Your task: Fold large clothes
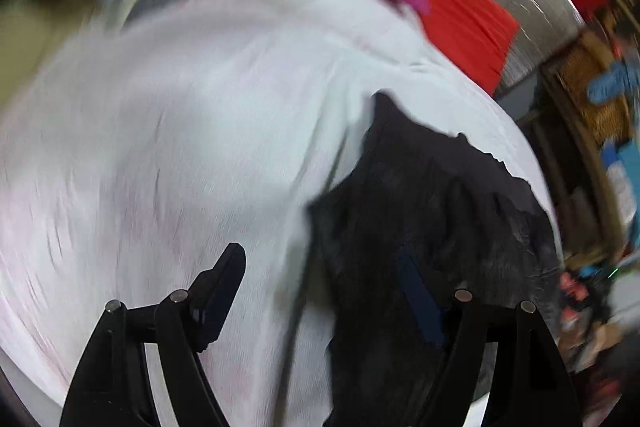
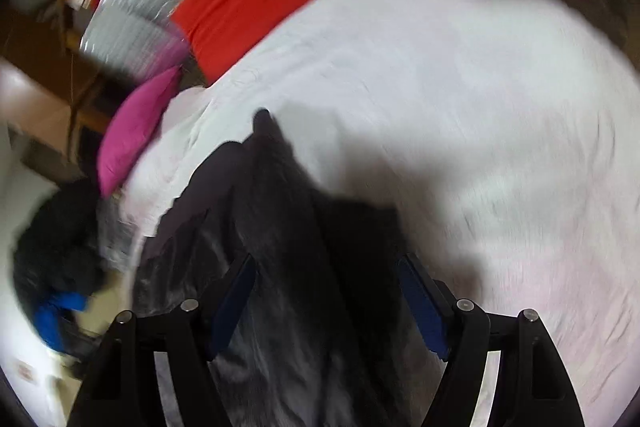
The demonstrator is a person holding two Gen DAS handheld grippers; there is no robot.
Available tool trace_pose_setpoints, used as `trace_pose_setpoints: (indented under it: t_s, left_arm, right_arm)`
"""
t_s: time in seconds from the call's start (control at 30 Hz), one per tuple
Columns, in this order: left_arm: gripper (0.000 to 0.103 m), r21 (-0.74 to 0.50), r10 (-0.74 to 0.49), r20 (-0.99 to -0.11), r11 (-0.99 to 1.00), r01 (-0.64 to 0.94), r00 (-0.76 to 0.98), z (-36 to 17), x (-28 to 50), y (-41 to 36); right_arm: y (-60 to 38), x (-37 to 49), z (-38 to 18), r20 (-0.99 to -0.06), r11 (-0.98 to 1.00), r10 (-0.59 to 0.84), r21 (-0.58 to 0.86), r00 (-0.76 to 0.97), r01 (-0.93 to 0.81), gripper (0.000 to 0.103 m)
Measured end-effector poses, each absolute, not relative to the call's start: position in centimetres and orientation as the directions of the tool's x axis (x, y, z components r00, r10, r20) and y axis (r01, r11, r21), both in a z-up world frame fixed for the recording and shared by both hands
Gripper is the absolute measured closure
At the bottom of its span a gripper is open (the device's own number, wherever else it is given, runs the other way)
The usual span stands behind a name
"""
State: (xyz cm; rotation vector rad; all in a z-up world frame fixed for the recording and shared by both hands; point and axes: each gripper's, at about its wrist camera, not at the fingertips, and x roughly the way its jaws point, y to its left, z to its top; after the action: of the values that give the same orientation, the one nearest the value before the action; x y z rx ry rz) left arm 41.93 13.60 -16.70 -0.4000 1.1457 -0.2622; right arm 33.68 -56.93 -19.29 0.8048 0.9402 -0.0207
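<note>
Left wrist: left tool (image 1: 324,283) spread; right tool (image 2: 326,291) spread over dark garment (image 2: 280,227); no legible text.

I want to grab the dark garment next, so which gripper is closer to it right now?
Right. The right gripper hangs open directly over the dark garment; the left gripper straddles its edge, one finger over the white sheet.

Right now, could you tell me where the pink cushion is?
The pink cushion lies at the white sheet's far edge, left in the right wrist view, with the red cloth just beyond it.
</note>
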Motion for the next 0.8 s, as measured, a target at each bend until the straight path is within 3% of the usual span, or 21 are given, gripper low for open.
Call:
trace_pose_setpoints:
  t_s: [0.17, 0.27, 0.33, 0.5, 0.6, 0.7, 0.77, 0.8]
  left_arm:
    - [0.025, -0.611, -0.58, -0.769, 0.791, -0.041, 0.269, -19.7, 42.5, 14.3]
    - [0.02, -0.586, -0.578, -0.791, 0.81, 0.025, 0.201, -20.5, 42.7, 11.6]
    - [0.017, -0.566, -0.567, -0.806, 0.822, 0.056, 0.172, -20.9, 42.9, 9.8]
    - [0.013, -0.524, -0.549, -0.81, 0.836, 0.166, 0.207, -20.2, 42.9, 7.1]
    - [0.027, -0.62, -0.649, -0.739, 0.76, 0.194, 0.18, -20.3, 42.8, 6.1]
    - [0.033, -0.573, -0.61, -0.772, 0.789, 0.22, 0.177, -20.7, 43.2, 4.6]
    - [0.043, -0.593, -0.624, -0.761, 0.78, 0.197, 0.179, -20.9, 43.6, 4.4]
    - [0.053, -0.6, -0.629, -0.755, 0.776, 0.195, 0.185, -20.8, 43.7, 4.4]
  right_arm:
    - [-57.1, 32.9, -21.6, -0.712, 0.658, 0.416, 0.665, 0.565, 0.354, 0.025]
    - [-55.5, 33.5, -22.7, -0.716, 0.661, 0.467, 0.673, 0.519, 0.332, 0.024]
    - [-54.2, 33.8, -22.5, -0.713, 0.686, 0.476, 0.667, 0.515, 0.291, 0.017]
    - [-51.0, 34.2, -22.5, -0.732, 0.737, 0.465, 0.632, 0.498, 0.24, 0.013]
    - [-49.8, 34.2, -22.1, -0.723, 0.747, 0.471, 0.631, 0.505, 0.207, 0.019]
    - [-48.6, 33.8, -21.8, -0.749, 0.787, 0.434, 0.585, 0.5, 0.193, 0.026]
    - [-47.9, 33.5, -21.6, -0.747, 0.797, 0.428, 0.577, 0.51, 0.177, 0.037]
    - [-48.0, 33.4, -21.4, -0.736, 0.789, 0.44, 0.59, 0.514, 0.169, 0.049]
